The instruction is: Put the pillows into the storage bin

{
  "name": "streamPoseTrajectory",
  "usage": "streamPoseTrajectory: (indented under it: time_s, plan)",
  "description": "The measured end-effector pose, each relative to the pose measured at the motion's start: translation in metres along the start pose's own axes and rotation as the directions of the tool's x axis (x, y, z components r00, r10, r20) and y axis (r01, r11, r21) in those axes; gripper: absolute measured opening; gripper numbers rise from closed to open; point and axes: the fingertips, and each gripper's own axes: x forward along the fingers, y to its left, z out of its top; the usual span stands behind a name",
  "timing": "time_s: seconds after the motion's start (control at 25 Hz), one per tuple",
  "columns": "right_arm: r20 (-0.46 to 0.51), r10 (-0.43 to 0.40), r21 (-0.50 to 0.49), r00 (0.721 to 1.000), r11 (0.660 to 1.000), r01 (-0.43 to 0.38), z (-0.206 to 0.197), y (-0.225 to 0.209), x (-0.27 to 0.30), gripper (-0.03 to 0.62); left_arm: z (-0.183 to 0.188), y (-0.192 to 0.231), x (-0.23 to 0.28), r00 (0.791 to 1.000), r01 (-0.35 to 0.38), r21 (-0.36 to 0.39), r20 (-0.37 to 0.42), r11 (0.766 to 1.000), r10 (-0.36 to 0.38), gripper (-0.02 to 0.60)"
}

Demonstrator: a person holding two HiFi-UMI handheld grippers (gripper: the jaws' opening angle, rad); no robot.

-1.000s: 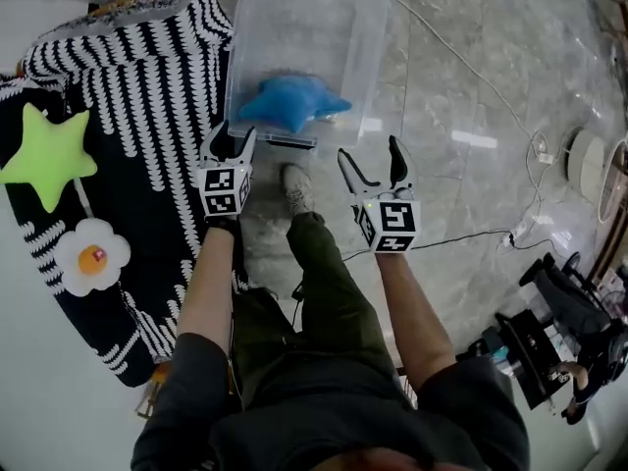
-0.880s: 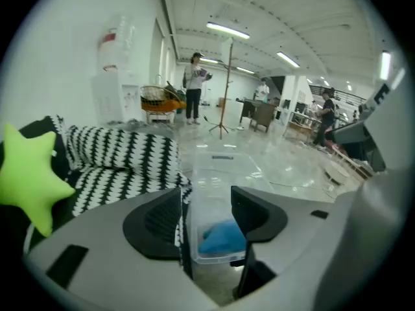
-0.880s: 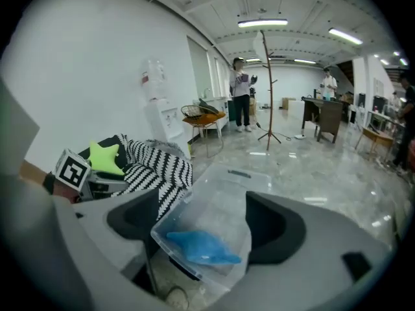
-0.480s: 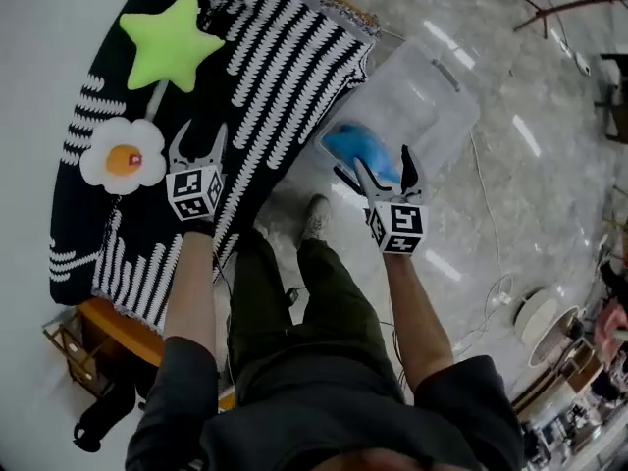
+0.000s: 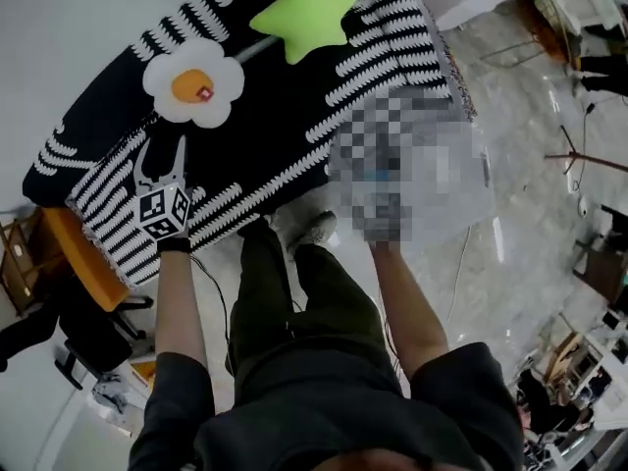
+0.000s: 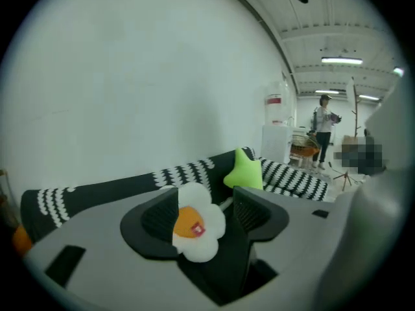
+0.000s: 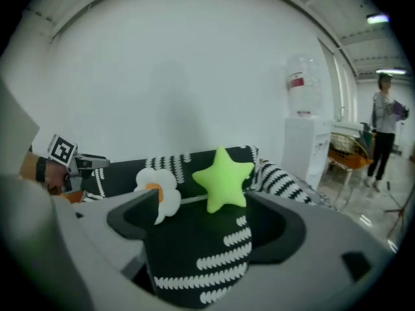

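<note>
The egg-flower pillow (image 5: 193, 81) lies on the black-and-white sofa (image 5: 285, 116), just ahead of the left gripper (image 5: 164, 155). Its fingers have just been opening and stand apart, holding nothing. The green star pillow (image 7: 224, 177) lies farther right on the sofa. The right gripper (image 7: 201, 207) is masked in the head view, but its own view shows spread, empty fingers.

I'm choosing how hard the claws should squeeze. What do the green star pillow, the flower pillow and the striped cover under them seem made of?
Star pillow: likely plush fabric over soft stuffing; matte, puffy rounded points.
Flower pillow: the same sort of plush, white petals bulging round an orange centre.
Striped cover: probably woven or knitted cloth; it drapes over the edges.
</note>
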Motion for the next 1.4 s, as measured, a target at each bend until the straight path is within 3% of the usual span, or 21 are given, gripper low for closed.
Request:
streamPoseTrajectory:
  time_s: [0.24, 0.44, 0.68, 0.92, 1.4]
  plan:
    - [-0.047, 0.184, -0.129, 0.982, 0.974, -0.188, 0.026, 0.109, 0.08, 0.42, -0.041, 0.1, -0.048, 0.986, -0.166, -0.134, -0.013, 0.977, 0.166, 0.267]
    - [-0.084, 0.265, -0.198, 0.961, 0.94, -0.277, 0.038, 0.181, 0.137, 0.42, -0.059, 0.15, -0.058, 0.976, -0.215, -0.187, -0.015, 0.959, 0.216, 0.268]
    - [-0.116, 0.316, -0.241, 0.942, 0.911, -0.335, 0.048, 0.237, 0.197, 0.42, -0.064, 0.193, -0.055, 0.968, -0.246, -0.242, -0.014, 0.939, 0.25, 0.268]
    - [-0.171, 0.338, -0.283, 0.926, 0.883, -0.374, 0.037, 0.275, 0.263, 0.42, -0.076, 0.22, -0.048, 0.968, -0.248, -0.255, -0.031, 0.934, 0.249, 0.268]
    - [-0.245, 0.359, -0.349, 0.901, 0.834, -0.427, 0.017, 0.346, 0.406, 0.42, -0.142, 0.28, -0.047, 0.947, -0.32, -0.289, -0.141, 0.902, 0.29, 0.268]
